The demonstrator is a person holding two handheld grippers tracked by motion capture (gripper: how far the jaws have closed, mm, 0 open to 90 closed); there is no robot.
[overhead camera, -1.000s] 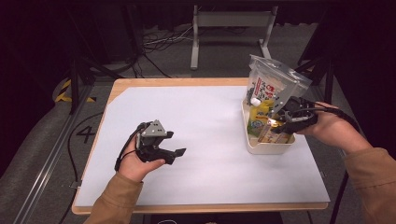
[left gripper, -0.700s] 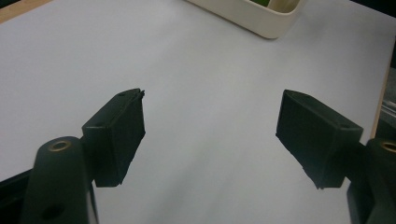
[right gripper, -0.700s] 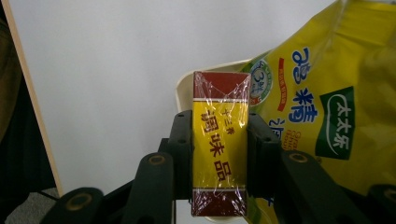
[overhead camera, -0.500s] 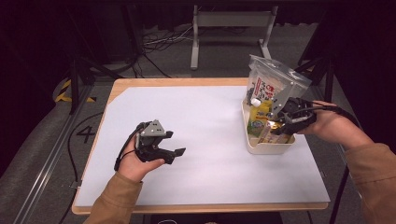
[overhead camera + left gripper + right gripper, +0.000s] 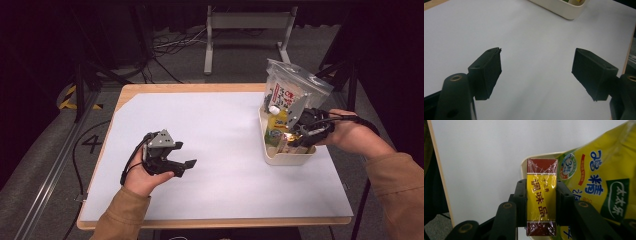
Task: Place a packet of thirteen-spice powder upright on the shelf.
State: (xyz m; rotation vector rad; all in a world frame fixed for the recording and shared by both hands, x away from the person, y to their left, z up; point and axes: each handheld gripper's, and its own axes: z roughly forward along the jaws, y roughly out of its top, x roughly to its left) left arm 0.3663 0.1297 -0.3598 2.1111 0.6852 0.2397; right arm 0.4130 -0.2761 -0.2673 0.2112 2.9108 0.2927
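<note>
The high view looks down and forward at the whole table [image 5: 220, 150] from far up. The left gripper view sits low and close over the white top, facing the cream tub [image 5: 564, 8] (probably the same tub [image 5: 285, 157] seen from above). The right gripper view looks into it from very near.
</note>
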